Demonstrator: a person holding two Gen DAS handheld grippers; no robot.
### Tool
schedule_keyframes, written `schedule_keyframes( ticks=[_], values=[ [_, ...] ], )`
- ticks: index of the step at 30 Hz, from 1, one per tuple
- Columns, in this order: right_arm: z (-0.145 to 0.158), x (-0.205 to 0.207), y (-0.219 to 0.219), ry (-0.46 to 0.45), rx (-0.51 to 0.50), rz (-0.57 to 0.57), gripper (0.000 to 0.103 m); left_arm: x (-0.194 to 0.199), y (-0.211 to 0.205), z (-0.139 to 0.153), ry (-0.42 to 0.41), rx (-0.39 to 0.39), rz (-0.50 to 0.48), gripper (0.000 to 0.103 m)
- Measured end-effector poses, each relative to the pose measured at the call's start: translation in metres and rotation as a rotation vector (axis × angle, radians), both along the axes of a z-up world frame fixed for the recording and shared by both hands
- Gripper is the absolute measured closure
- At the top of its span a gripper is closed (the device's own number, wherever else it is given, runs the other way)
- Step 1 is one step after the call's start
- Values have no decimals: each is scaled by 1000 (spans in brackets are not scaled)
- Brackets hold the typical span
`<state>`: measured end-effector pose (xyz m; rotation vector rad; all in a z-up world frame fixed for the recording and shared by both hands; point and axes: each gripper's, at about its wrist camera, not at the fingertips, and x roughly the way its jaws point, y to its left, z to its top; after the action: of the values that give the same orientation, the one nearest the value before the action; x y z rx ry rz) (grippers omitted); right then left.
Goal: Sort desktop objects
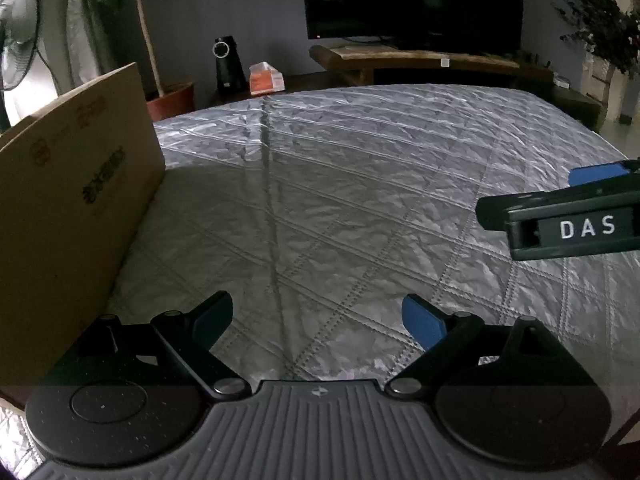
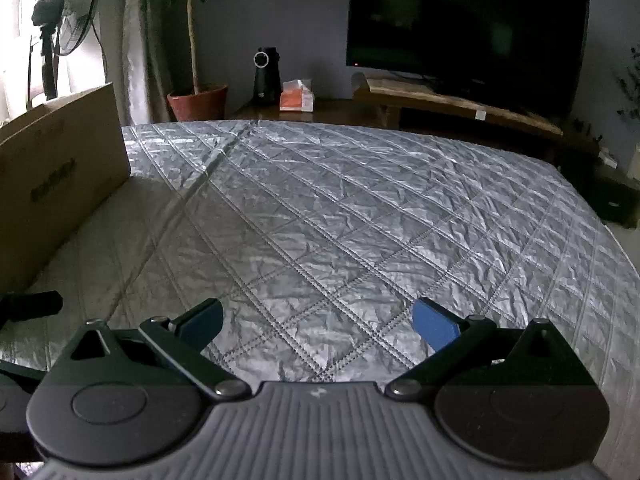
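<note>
A brown cardboard box (image 1: 76,184) stands at the left on a table covered with a silver quilted cloth (image 1: 340,184). It also shows at the left in the right wrist view (image 2: 60,176). My left gripper (image 1: 318,322) is open and empty above the cloth, just right of the box. My right gripper (image 2: 318,322) is open and empty above the cloth (image 2: 360,208). Its side, marked DAS, shows at the right edge of the left wrist view (image 1: 568,216). No loose desktop objects show on the cloth.
Beyond the table's far edge stand a potted plant (image 2: 198,100), a black device (image 2: 266,76), an orange tissue box (image 2: 296,96), a wooden bench (image 2: 452,108) and a dark TV (image 2: 464,32). A fan (image 2: 72,20) stands at the far left.
</note>
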<state>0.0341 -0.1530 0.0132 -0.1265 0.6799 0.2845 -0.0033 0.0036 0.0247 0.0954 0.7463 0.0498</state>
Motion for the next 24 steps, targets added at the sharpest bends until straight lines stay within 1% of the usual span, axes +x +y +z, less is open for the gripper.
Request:
schedule_keyframes(
  ticks=[10,24],
  values=[
    [-1,-1,3,4,-10,10,2,-2,-2,0,-6,24,-2,9],
    [-3,-2,4,12,-17,17,2,-2,-3,0,-14,33,-4,9]
  ],
)
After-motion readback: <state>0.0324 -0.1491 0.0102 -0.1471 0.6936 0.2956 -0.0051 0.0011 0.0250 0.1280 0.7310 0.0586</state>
